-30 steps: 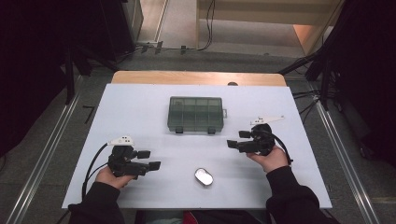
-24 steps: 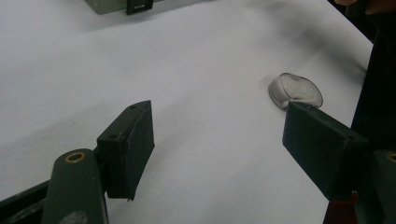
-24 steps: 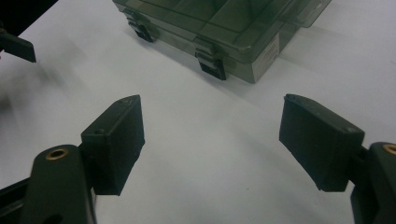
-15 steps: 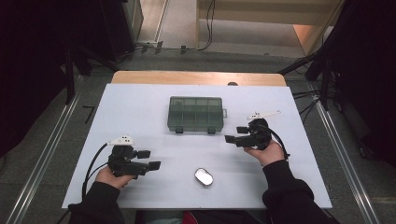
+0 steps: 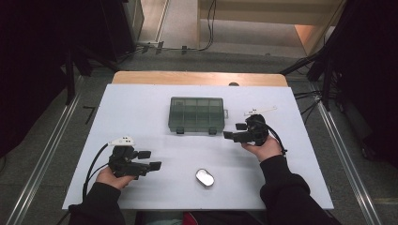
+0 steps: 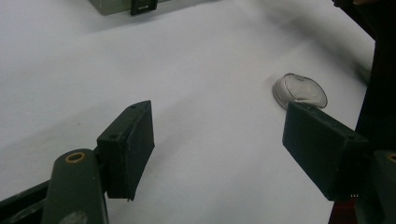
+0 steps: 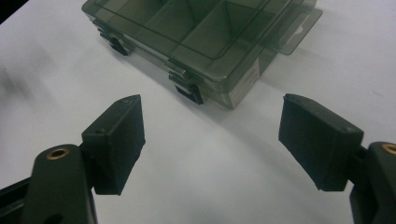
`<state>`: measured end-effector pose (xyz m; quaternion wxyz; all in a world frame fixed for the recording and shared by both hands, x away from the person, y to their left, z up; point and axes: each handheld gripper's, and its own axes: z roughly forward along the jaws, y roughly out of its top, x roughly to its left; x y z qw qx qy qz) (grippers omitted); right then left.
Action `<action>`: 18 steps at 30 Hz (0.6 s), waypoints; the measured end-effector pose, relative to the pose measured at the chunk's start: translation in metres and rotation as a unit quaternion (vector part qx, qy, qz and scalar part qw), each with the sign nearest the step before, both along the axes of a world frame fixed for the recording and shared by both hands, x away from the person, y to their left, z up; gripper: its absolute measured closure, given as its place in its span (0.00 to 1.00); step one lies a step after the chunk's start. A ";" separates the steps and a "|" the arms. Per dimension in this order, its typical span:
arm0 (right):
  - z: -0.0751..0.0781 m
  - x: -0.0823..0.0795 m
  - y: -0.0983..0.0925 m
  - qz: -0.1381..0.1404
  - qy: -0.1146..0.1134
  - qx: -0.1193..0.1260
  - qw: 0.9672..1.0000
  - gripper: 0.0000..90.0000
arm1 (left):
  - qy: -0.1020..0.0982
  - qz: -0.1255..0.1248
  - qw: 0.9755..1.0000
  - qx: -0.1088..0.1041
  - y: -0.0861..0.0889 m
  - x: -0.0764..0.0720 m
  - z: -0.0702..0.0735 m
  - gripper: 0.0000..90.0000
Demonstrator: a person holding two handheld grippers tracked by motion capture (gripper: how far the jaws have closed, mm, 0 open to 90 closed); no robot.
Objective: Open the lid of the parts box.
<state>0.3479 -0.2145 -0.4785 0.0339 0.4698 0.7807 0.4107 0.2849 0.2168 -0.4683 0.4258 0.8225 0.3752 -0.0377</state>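
Since a second ago my right gripper point(image 5: 234, 131) has crept left and a little farther up the table, toward the near right corner of the compartment box point(image 5: 196, 114); my left gripper point(image 5: 149, 160) has stayed where it was. I see the right gripper's jaws spread wide with nothing between them, and in the right gripper view they frame the box's near edge, with one of its black latches point(image 7: 187, 89) just beyond the gap. I read the box as shut: its clear smoky lid lies flat over the dividers. It sits in the middle of the white table point(image 5: 141, 112), toward the far side, and the right gripper is near it but apart.

My left gripper rests at the near left, jaws likewise spread and empty, pointing right across the table. A small oval tin point(image 5: 204, 177) lies near the table's near edge, between my two hands and well apart from the box. In the left gripper view the tin point(image 6: 300, 91) shows just beyond the right-hand jaw, untouched.
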 end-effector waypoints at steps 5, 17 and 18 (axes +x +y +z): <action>-0.001 0.006 0.003 0.003 0.000 0.001 1.000 0.23 | -0.001 0.000 1.000 0.001 0.000 0.000 0.000 0.28; 0.000 0.022 0.008 0.010 0.004 -0.002 1.000 0.25 | -0.001 0.001 1.000 0.002 0.001 -0.001 -0.001 0.28; 0.000 0.024 0.009 0.012 0.004 -0.005 1.000 0.25 | 0.000 0.002 1.000 0.002 0.001 -0.002 -0.001 0.28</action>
